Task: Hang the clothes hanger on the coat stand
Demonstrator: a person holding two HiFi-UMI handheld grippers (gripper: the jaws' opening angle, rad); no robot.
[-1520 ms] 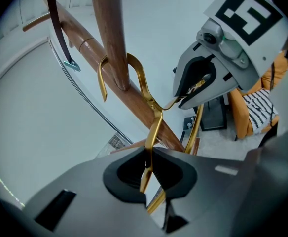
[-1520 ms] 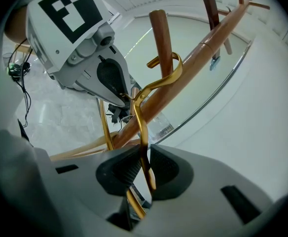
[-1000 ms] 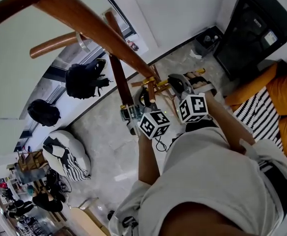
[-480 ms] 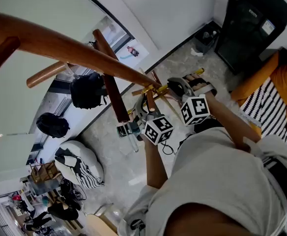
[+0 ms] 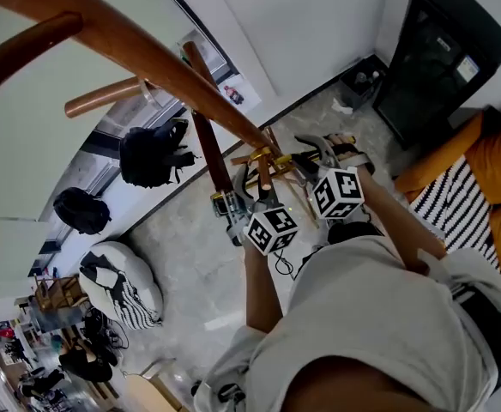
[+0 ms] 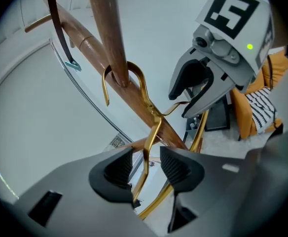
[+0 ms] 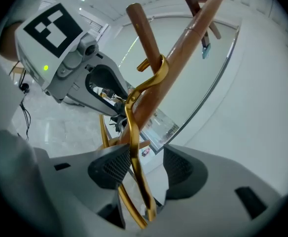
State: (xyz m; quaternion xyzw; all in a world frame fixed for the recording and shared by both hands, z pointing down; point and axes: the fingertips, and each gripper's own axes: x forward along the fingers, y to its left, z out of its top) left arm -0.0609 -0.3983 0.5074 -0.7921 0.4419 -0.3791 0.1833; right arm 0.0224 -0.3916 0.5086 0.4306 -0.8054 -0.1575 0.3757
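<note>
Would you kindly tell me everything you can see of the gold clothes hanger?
The clothes hanger is thin, shiny, gold-coloured metal, bare of clothes. Its open hook curls over a wooden peg of the coat stand. Below the hook it splits into two slim arms: one passes between the jaws of the left gripper, the other between those of the right gripper; both pairs of jaws are opening around it.
</note>
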